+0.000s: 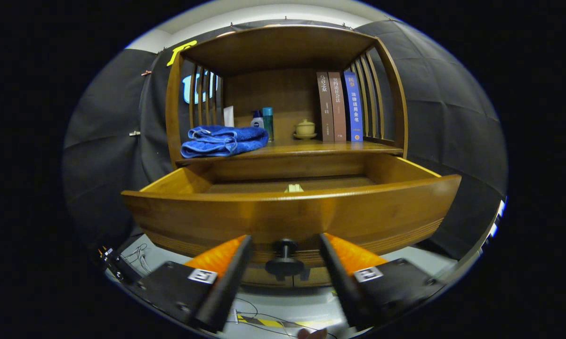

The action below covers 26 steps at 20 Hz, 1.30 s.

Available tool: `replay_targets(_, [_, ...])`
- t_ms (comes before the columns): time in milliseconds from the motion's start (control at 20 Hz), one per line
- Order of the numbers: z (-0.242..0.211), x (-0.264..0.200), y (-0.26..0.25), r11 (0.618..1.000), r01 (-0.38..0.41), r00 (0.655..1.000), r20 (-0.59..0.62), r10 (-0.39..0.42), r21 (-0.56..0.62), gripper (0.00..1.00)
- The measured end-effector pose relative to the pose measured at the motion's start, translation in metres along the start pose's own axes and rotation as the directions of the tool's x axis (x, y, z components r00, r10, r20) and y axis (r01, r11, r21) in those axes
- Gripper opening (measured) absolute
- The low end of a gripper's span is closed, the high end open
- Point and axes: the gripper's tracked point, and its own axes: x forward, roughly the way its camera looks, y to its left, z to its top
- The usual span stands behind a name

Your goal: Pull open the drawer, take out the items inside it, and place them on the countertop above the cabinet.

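Observation:
The wooden drawer stands pulled out of the cabinet toward me. Its dark round knob sits between my two fingers, with a gap on each side. My gripper is open and holds nothing. Inside the drawer, near the middle of its floor, a small pale item peeks over the front wall; the rest of the floor is hidden by that wall. The countertop lies just above the drawer.
On the countertop lie a folded blue towel, two small bottles, a lidded cup on a saucer and three upright books. Slatted side rails and a wooden roof enclose that shelf. Cables run on the floor below.

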Motion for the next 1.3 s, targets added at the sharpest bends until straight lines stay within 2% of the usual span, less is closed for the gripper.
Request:
replay_targets(50, [0.004,-0.004,0.002,1.000,-0.010,1.000,-0.003,0.010,-0.007,0.98])
replay_targets(250, [0.032,-0.031,-0.005,0.997,-0.041,0.999,-0.037,0.039,-0.066,0.98])
replay_targets(400, [0.073,-0.042,0.001,0.992,-0.107,0.994,-0.043,0.104,-0.068,0.98])
replay_targets(550, [0.106,-0.033,0.003,0.985,-0.164,0.980,-0.119,0.157,-0.051,0.98])
replay_targets(750, [0.128,0.008,-0.005,0.983,-0.176,0.959,-0.235,0.158,-0.059,0.98])
replay_targets(900, [0.116,0.050,-0.007,0.985,-0.174,0.915,-0.374,0.152,-0.024,0.99])
replay_targets(950, [0.106,0.065,-0.007,0.982,-0.186,0.891,-0.425,0.160,-0.021,0.99])
replay_targets(1050, [0.083,0.093,-0.015,0.989,-0.146,0.845,-0.521,0.123,-0.004,0.99])
replay_targets(1150, [0.055,0.118,-0.020,0.992,-0.119,0.797,-0.599,0.073,-0.038,0.99])
replay_targets(1300, [0.028,0.139,-0.023,0.993,-0.085,0.749,-0.662,0.011,-0.079,0.99])
